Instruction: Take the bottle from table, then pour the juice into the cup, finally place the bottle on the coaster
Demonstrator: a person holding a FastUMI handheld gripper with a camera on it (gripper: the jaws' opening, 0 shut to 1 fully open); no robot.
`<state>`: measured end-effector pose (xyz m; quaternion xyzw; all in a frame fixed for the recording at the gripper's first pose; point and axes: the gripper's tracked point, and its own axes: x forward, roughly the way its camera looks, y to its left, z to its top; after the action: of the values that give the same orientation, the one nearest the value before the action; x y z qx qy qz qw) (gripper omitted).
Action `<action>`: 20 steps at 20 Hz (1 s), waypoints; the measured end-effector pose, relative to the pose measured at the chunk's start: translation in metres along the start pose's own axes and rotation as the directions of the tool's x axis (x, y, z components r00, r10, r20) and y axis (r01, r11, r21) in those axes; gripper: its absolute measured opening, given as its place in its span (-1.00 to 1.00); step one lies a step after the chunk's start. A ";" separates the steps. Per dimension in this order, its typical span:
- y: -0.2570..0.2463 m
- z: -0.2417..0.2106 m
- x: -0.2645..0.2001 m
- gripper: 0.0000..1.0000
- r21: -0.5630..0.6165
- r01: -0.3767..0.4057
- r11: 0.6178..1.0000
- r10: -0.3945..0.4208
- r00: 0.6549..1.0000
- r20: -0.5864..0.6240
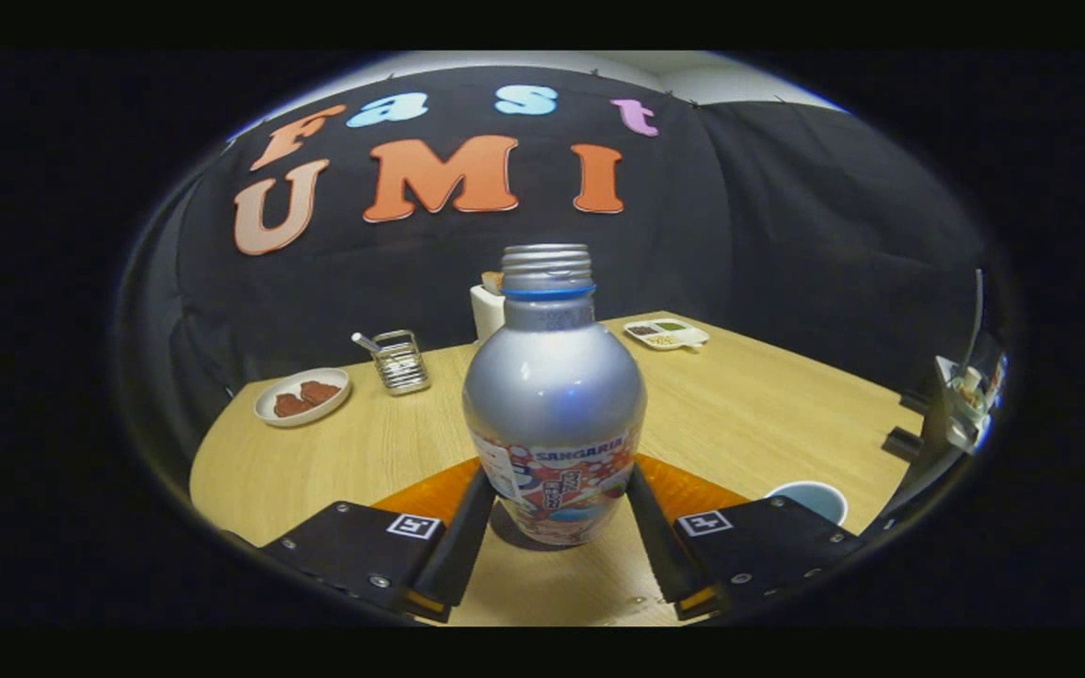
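Gripper (557, 504) is closed on the bottle (554, 414): both fingers press its lower label band, one per side, bottle upright between them.

Bottle: bulbous brushed-metal body, glossy, narrowing to a threaded neck with no cap, blue ring under the threads. Printed wrap label around the lower third. A shadow shows under its base; can't tell if it's touching the table or just lifted.

Orange coaster (693, 490) lies flat just behind the bottle's base, showing on both sides of it past the fingers; ribbed-looking surface.

Cup (811, 499) sits beyond the right finger, round, pale rim, light blue interior, partly hidden by the finger body.

Table (750, 405) is light wood-grain laminate. Further back: white oval plate (302, 396) with two brown pieces on it, wire-mesh holder (400, 362) with a utensil in it, white compartment tray (666, 333), white boxy container (487, 311) behind the bottle's neck.
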<state>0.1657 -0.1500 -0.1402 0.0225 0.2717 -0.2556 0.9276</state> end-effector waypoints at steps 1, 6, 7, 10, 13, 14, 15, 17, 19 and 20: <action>0.001 -0.002 0.006 0.52 -0.020 -0.002 1.000 0.002 1.000 -0.002; 0.010 -0.020 0.031 0.53 -0.120 0.005 0.993 -0.009 0.999 -0.034; 0.016 -0.025 0.036 0.53 -0.118 -0.015 0.993 0.010 0.999 -0.045; 0.022 -0.033 0.038 0.54 -0.117 -0.029 0.993 0.023 0.998 -0.056; 0.020 -0.033 0.041 0.54 -0.078 -0.033 0.996 0.028 0.997 -0.066; 0.020 -0.036 0.042 0.55 -0.056 -0.040 0.998 0.036 0.997 -0.072; 0.020 -0.035 0.041 0.55 -0.031 -0.044 0.999 0.042 0.997 -0.071; 0.020 -0.036 0.038 0.55 0.005 -0.052 0.999 0.052 0.996 -0.069; 0.018 -0.038 0.037 0.56 0.024 -0.061 0.998 0.062 0.996 -0.067; 0.018 -0.039 0.037 0.56 0.033 -0.064 0.997 0.066 0.995 -0.068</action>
<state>0.1824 -0.1446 -0.1943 0.0544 0.2989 -0.2287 0.9249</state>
